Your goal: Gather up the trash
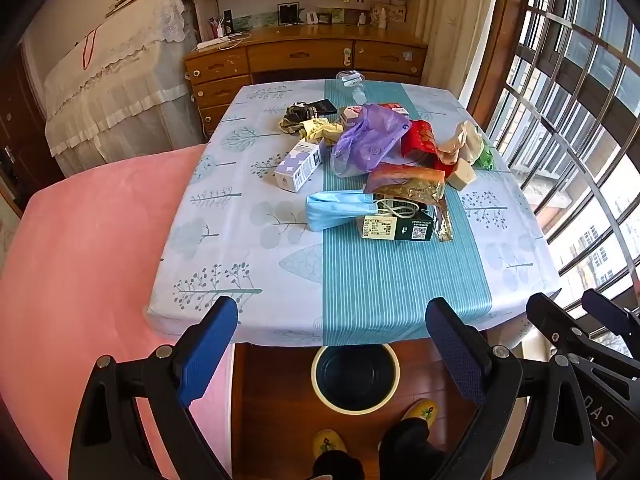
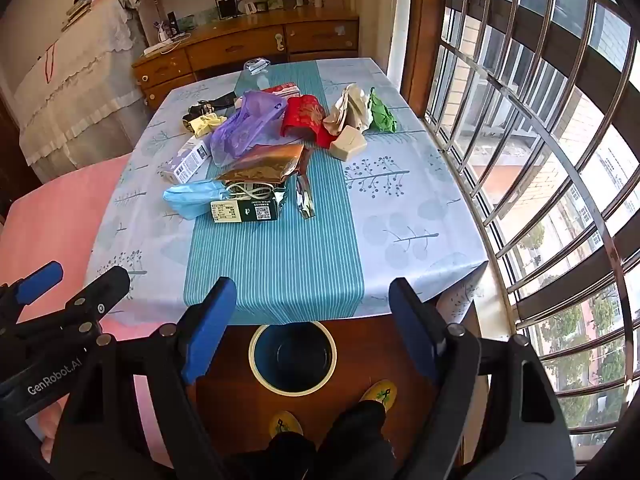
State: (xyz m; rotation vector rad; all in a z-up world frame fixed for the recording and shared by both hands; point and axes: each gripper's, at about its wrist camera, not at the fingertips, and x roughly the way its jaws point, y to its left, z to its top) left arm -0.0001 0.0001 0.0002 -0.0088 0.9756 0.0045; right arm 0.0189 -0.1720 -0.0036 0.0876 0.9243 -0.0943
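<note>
Table (image 1: 360, 280) trash pile (image 1: 384, 160) well beyond both spread, empty tools (image 1: 332, 320)

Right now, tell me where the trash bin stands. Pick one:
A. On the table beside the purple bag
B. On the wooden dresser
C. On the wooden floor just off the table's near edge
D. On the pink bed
C: the dark bin with the cream rim sits on the wooden floor below the near edge of the table, in front of the person's yellow slippers, and looks empty.
</note>
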